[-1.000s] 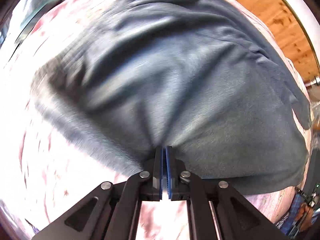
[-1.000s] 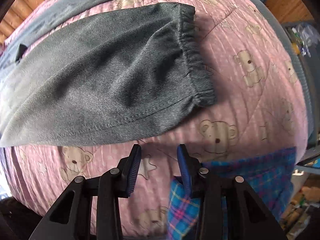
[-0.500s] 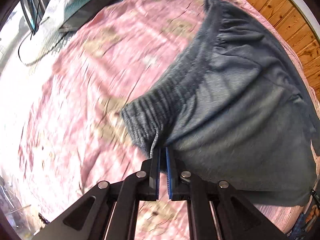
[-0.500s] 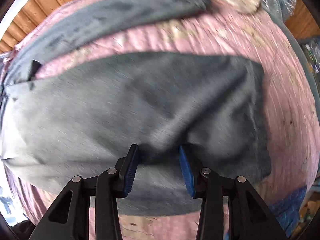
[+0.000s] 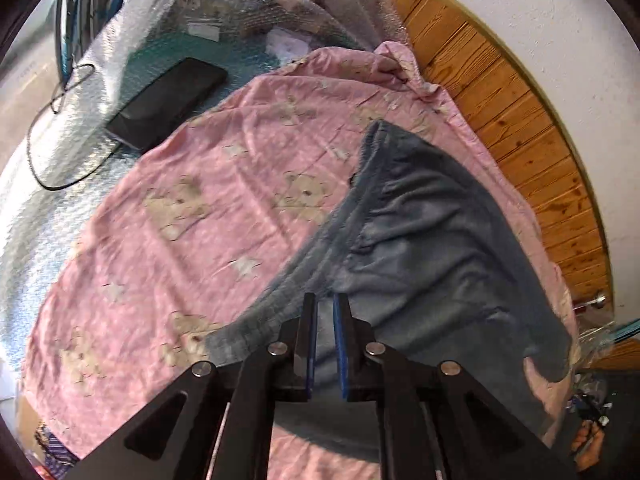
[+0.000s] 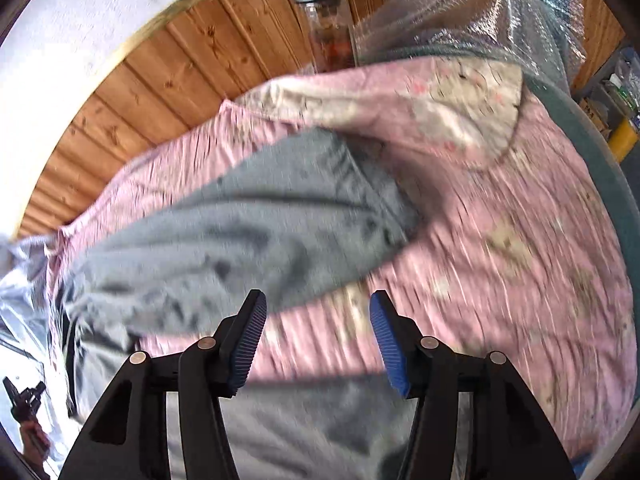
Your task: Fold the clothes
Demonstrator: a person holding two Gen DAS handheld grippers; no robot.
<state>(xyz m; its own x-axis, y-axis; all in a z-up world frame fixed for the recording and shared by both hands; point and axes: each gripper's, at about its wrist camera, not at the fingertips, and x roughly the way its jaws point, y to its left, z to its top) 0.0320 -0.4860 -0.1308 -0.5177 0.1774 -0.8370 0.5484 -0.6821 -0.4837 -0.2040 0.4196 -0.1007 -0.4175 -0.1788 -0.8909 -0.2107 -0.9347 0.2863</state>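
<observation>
Pinching at the waistband edge, the left gripper [image 5: 325, 344] is showing only a narrow slit between its blue pads; whether cloth is actually caught there cannot be told. Grey trousers [image 5: 432, 240] are lying directly ahead of those fingers, elastic waistband [image 5: 320, 240] running forward and left of the tips, body spreading right toward the wooden wall panelling [image 5: 532, 152].

Hovering with fingers spread wide and holding nothing, the right gripper [image 6: 316, 340] is sitting above a trouser leg [image 6: 248, 224] just beyond its left finger; motion blur is softening this view.

Underlying everything: pink bear-print quilt [image 5: 192, 208]. Farther left of the left fingers: a black phone [image 5: 168, 100] on bubble wrap [image 5: 60, 152].

Step judged in hand: laying the garment flat between folds. Next move is likely calling for the right fingers closing on the leg end to carry it toward the waistband.
</observation>
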